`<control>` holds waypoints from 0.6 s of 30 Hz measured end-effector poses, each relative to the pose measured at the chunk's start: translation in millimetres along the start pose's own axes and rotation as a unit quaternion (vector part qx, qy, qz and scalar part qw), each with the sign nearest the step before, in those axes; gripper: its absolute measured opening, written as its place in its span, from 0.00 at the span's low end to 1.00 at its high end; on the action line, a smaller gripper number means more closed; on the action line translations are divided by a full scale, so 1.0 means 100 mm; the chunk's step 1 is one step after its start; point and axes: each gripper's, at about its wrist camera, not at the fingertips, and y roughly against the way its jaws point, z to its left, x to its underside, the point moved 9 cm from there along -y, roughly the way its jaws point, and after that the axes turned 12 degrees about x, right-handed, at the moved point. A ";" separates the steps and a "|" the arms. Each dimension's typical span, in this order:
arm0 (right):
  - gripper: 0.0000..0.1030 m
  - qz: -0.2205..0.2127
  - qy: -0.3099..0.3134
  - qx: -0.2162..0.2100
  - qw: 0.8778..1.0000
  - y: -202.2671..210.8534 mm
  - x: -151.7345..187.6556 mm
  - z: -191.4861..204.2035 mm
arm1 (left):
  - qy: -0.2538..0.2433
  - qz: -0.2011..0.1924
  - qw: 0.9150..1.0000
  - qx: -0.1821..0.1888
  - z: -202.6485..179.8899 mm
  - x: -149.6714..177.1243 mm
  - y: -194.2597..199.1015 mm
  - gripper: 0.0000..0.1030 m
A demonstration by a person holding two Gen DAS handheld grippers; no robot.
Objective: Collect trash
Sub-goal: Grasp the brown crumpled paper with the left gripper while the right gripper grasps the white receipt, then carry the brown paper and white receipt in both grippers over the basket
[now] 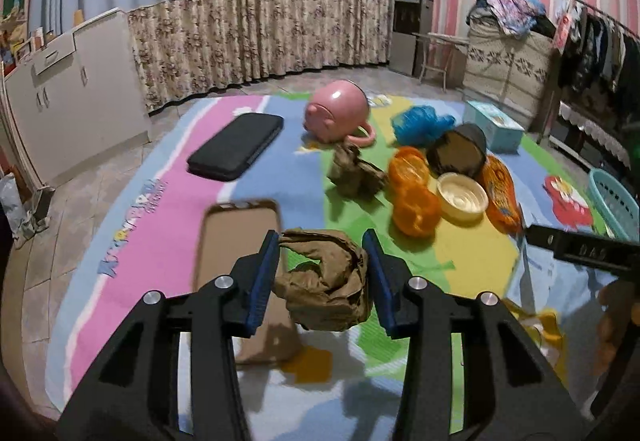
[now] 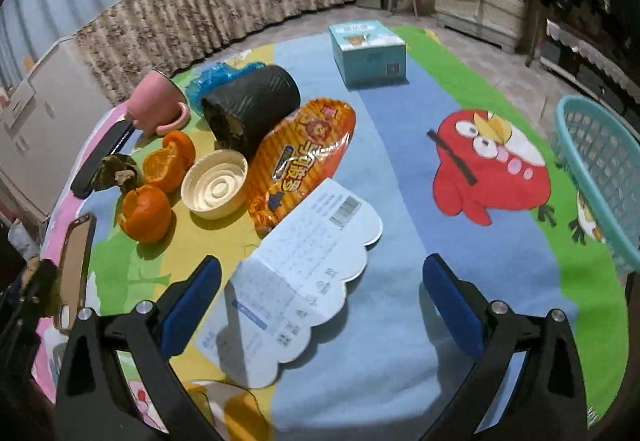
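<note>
Cartoon mat [image 1: 168,209], crumpled brown paper [image 1: 324,281] between jaws

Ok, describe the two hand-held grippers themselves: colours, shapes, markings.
Both match. The left hand-held gripper and the right hand-held gripper have angular matte black linkage arms with triangular cut-outs, round silver pivot bolts, and flat blue ribbed pads on the fingers. No cables or sleeves show. Seen from the left camera, the right one's black body bears faint lettering, unreadable.

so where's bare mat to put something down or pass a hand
Free: the blue band between the teal box, red bird print and receipt; also pink mat left of the black case. Crowded: around the orange peels, lid and snack bag.
</note>
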 end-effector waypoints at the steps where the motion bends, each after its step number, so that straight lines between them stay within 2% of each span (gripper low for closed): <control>1: 0.95 0.000 0.000 0.000 1.000 -0.01 0.00 0.01 | 0.002 -0.002 1.000 0.000 0.03 -0.02 0.01 0.40; 5: 0.94 0.005 0.016 0.012 1.000 -0.07 0.00 0.10 | 0.000 -0.010 1.000 -0.005 0.10 -0.07 0.04 0.40; 8: 0.77 0.018 0.024 0.007 1.000 -0.12 0.02 0.15 | -0.001 -0.012 1.000 -0.010 0.14 -0.09 0.03 0.40; 14: 0.72 0.003 0.053 0.006 0.999 -0.05 0.02 0.11 | 0.007 -0.005 1.000 -0.008 0.14 -0.05 0.00 0.41; 18: 0.68 0.001 0.036 -0.016 0.999 0.06 -0.06 -0.10 | 0.003 -0.008 1.000 -0.004 0.03 -0.08 0.01 0.41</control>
